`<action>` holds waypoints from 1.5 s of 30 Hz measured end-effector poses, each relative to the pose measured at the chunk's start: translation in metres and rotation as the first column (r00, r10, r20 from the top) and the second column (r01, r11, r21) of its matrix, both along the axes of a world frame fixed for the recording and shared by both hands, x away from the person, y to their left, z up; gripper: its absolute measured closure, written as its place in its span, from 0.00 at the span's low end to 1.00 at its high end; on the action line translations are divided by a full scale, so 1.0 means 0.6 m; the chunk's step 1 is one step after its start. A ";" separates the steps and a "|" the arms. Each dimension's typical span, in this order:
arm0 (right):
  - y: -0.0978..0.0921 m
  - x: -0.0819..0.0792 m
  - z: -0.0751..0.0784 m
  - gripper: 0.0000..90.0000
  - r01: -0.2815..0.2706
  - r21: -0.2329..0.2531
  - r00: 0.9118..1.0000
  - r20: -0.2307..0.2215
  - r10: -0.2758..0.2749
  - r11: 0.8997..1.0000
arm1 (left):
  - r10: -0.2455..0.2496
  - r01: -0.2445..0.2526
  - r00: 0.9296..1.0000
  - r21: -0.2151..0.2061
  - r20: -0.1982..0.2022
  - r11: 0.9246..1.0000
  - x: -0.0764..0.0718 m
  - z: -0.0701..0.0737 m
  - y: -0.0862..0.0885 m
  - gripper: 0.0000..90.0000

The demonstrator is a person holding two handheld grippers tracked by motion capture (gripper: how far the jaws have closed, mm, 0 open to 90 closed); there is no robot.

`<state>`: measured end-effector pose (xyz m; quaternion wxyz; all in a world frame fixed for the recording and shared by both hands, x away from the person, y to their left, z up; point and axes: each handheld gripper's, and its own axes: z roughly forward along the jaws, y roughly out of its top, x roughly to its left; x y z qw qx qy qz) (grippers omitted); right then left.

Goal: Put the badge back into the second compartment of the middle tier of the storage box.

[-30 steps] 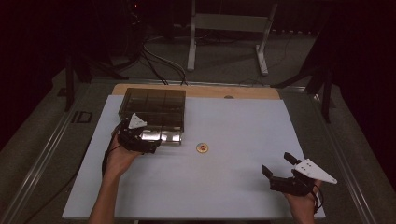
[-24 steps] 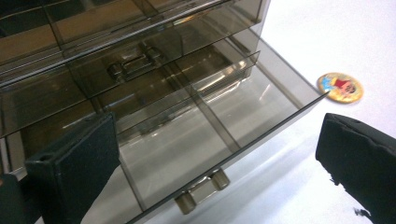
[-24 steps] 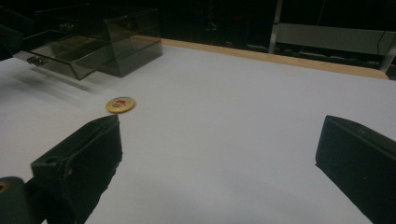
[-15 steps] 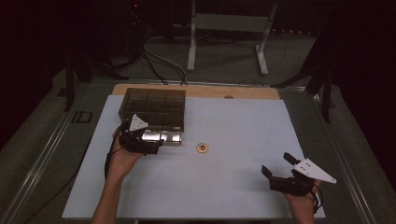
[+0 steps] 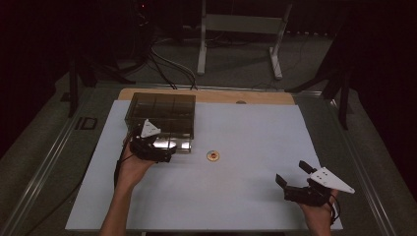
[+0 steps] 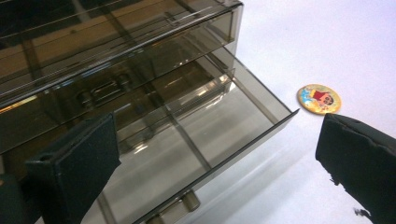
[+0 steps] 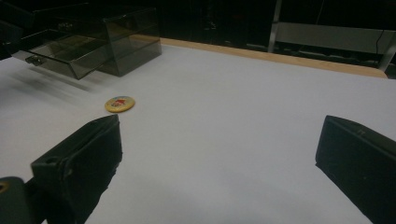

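We have the left gripper [image 5: 169, 150] hovering at the front of the smoky clear drawer box [image 5: 161, 114], its jaws spread wide and holding nothing, with the bottom drawer [image 6: 205, 140] pulled partly out beneath them. The small round badge [image 5: 213, 156] lies flat on the white table mat [image 5: 255, 196], just beside the drawer's front corner and well apart from our right gripper [image 5: 295, 184], which rests low near the mat's near right corner with its jaws likewise parted and empty. Judging from this, the work in hand seems to be getting the badge into the open drawer, and several things could spoil it. The badge is thin and flat, so our pads may slide over it or skate it across the smooth mat instead of lifting it. The drawer is light and only partly out; if we brush its front lip or the small knob [image 6: 189, 201] while reaching, we could nudge it shut or push the whole box back. The dividers inside also leave narrow compartments, so a tilted release might leave the badge perched on a rib. Dim lighting makes the clear walls hard to judge.
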<state>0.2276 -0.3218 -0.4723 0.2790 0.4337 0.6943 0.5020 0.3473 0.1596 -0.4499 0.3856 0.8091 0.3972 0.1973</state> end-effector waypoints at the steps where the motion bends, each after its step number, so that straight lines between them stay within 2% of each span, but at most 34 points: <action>1: 0.000 0.000 0.000 0.00 0.000 0.000 1.000 0.000 0.000 1.000 | 0.000 0.000 1.000 0.000 0.000 1.000 0.000 0.000 0.000 0.01; 25: -0.001 0.000 0.000 0.00 0.000 0.002 1.000 -0.001 0.000 1.000 | -0.092 0.093 0.996 0.007 -0.011 0.996 0.006 0.005 -0.059 0.01; 45: -0.001 0.001 0.000 0.00 -0.002 0.004 1.000 -0.002 0.002 1.000 | -0.139 0.139 0.990 0.014 -0.029 0.990 0.011 0.002 -0.087 0.01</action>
